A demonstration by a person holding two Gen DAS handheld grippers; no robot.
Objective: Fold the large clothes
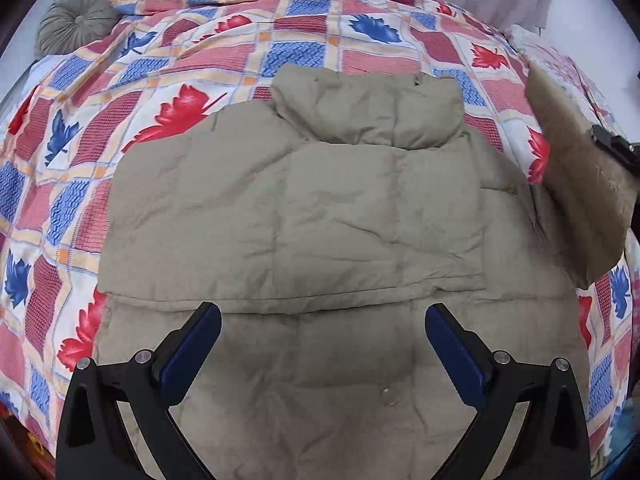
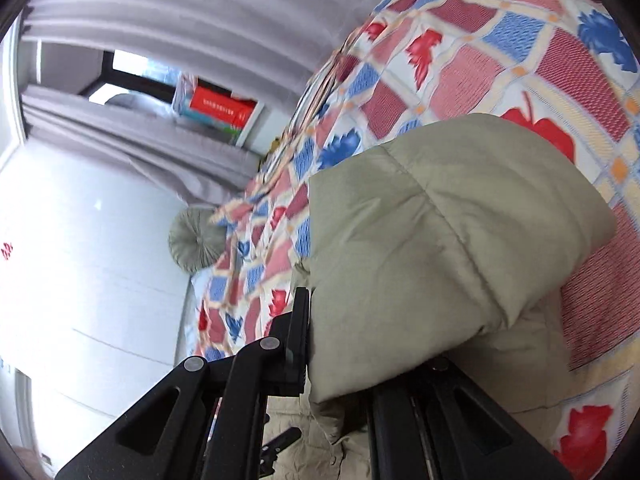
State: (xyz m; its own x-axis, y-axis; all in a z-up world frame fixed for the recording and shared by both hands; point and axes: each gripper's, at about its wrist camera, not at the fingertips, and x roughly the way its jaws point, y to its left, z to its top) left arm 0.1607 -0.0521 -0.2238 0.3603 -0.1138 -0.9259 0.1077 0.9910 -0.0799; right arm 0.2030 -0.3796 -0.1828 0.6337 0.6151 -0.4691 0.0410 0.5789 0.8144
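A khaki quilted puffer jacket (image 1: 304, 208) lies flat on a bed under a red-and-blue leaf-patterned quilt (image 1: 168, 64), its collar toward the far side and 1 sleeve folded across the body. The left gripper (image 1: 323, 320) hovers above the jacket's lower half, its 2 blue-padded jaws spread wide with nothing between them. The right gripper (image 2: 340, 344) is clamped tight on the other sleeve (image 2: 432, 240), lifted off the quilt at the jacket's right edge. A round grey pleated cushion (image 1: 78, 14) sits at the bed's far corner, before grey curtains (image 2: 160, 12).
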